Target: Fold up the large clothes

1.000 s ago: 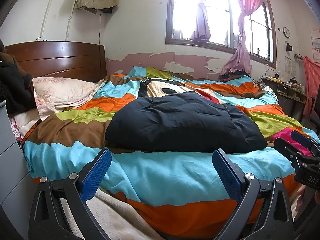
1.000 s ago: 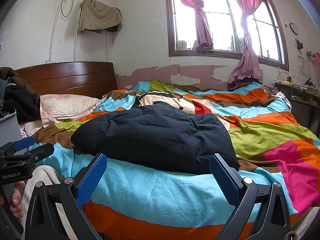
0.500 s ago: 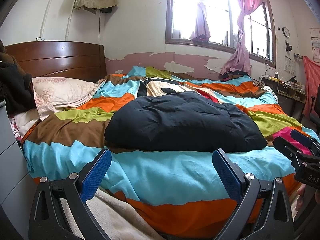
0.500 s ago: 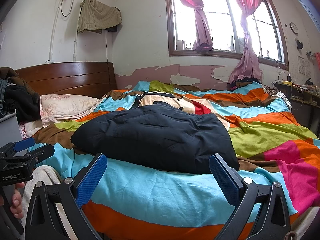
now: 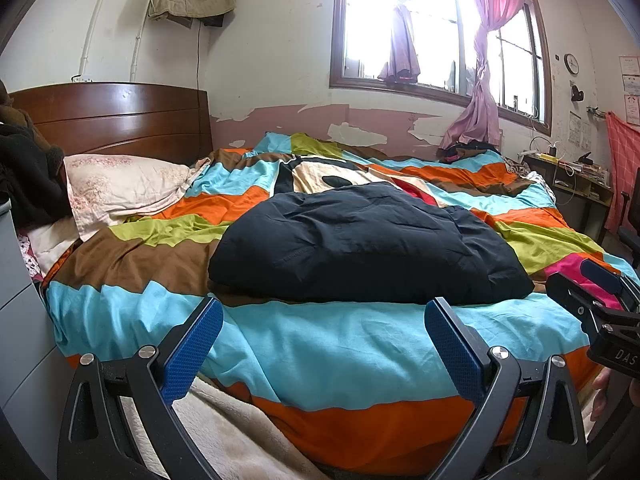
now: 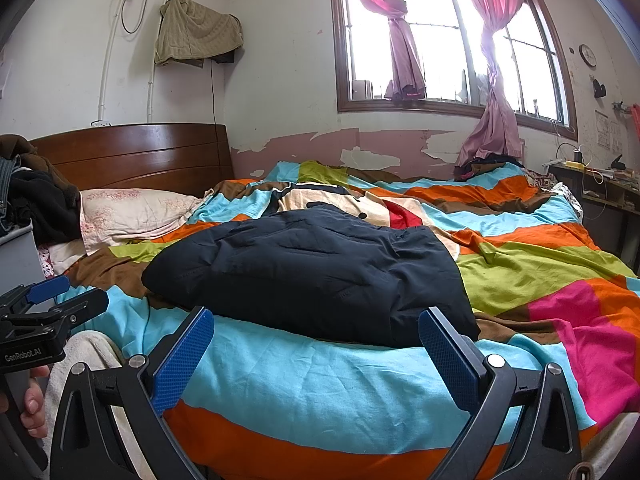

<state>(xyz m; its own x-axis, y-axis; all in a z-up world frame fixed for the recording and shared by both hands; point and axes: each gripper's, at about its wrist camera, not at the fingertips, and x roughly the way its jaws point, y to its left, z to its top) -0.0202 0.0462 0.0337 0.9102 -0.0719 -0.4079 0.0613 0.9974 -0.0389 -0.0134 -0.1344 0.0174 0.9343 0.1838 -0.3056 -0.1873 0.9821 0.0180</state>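
A dark navy padded garment (image 5: 368,248) lies folded into a thick bundle on the striped bedspread (image 5: 320,344); it also shows in the right wrist view (image 6: 316,272). My left gripper (image 5: 322,308) is open and empty, held off the near edge of the bed, short of the garment. My right gripper (image 6: 316,316) is open and empty too, in front of the garment's near edge. The right gripper shows at the right edge of the left wrist view (image 5: 596,296), and the left gripper shows at the left edge of the right wrist view (image 6: 52,308).
A pillow (image 5: 124,188) lies by the wooden headboard (image 5: 116,116). Dark clothes (image 6: 36,200) are piled on a grey cabinet at left. A beige blanket (image 5: 232,428) hangs below the bed edge. A desk (image 5: 580,180) stands at right under the window.
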